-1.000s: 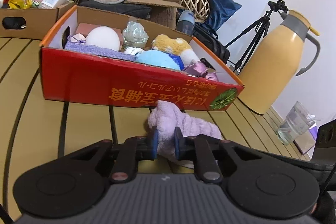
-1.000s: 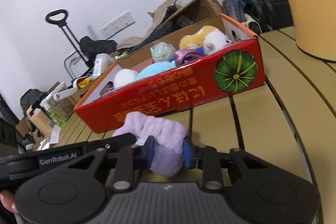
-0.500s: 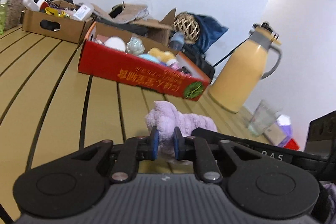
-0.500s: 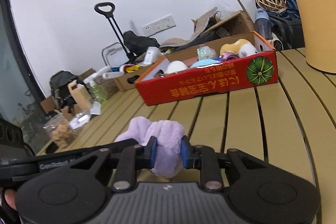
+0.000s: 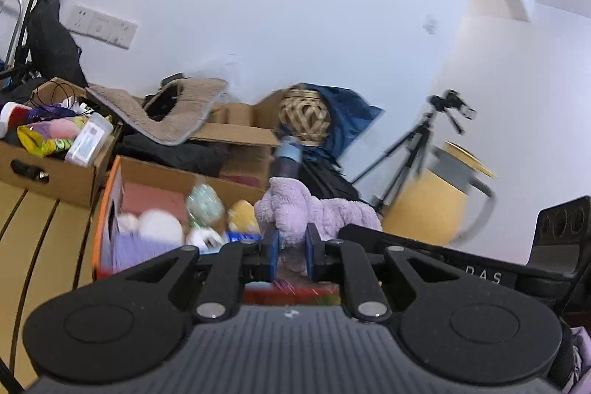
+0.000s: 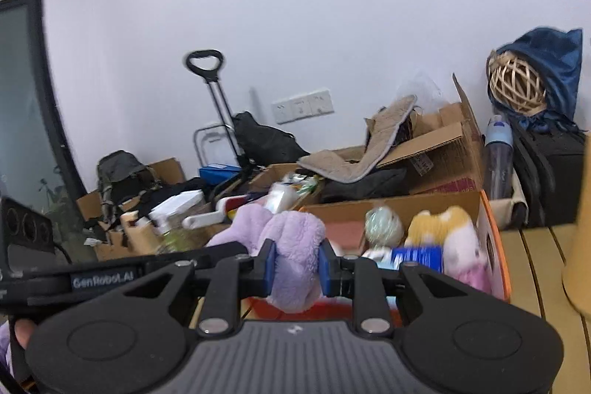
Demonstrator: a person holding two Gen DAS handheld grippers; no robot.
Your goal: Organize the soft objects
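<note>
Left gripper [image 5: 290, 255] jaws clamped on fluffy lilac plush cloth [image 5: 314, 209]. Right gripper [image 6: 293, 263] jaws clamped on the same cloth, above red cardboard box [image 6: 493, 246] of soft toys

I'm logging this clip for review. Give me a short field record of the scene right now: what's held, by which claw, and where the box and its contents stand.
held: purple towel
left claw: shut on towel
right claw: shut on towel
towel height: lifted, level with the box top
box: red, open, on slatted table
in box: plush toy, white ball, other soft items
beside box: yellow jug
</note>
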